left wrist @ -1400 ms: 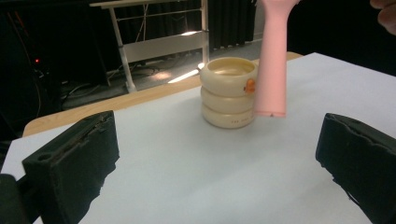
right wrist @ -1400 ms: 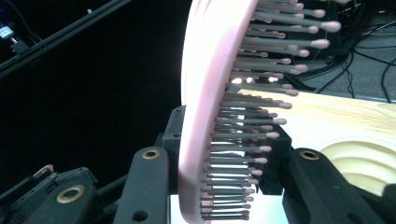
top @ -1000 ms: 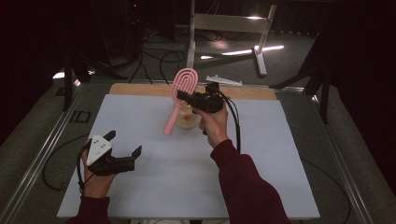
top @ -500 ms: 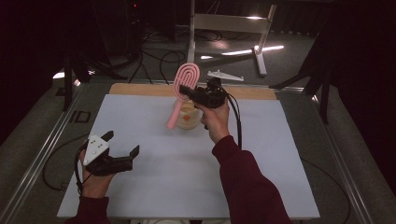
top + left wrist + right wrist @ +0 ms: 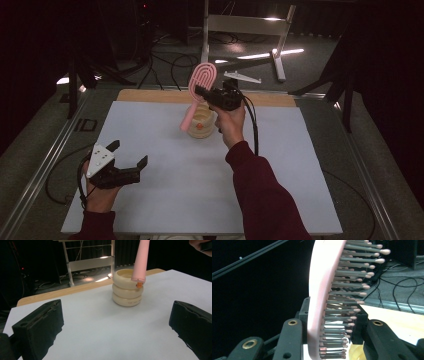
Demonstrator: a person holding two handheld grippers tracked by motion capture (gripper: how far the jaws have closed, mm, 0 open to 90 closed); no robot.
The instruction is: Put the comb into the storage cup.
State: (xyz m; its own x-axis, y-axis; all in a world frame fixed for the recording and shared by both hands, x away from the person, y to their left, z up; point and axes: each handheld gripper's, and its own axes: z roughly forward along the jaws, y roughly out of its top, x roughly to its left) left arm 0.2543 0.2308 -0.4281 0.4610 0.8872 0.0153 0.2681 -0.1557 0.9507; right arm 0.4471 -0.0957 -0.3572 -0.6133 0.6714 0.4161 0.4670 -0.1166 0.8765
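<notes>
The pink hairbrush (image 5: pixel 199 92) has seemingly shifted slightly in the right gripper (image 5: pixel 200 91).

Both arms are in dark maroon long sleeves (image 5: pixel 260 195). The left black two-jaw handheld gripper (image 5: pixel 129 155) has a pale grey three-cornered plate (image 5: pixel 98 159) with small dark holes on top; the right black handheld gripper (image 5: pixel 199 90) trails a black cable (image 5: pixel 254 125). Brass-ringed screw holes (image 5: pixel 249 344) sit at its jaw bases.

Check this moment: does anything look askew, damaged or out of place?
Nothing looks damaged or spilled. The pink hairbrush hangs tilted in the right gripper, clamped at its bristled head, handle end low by the cream ringed holder. The left gripper rests open on the table.
</notes>
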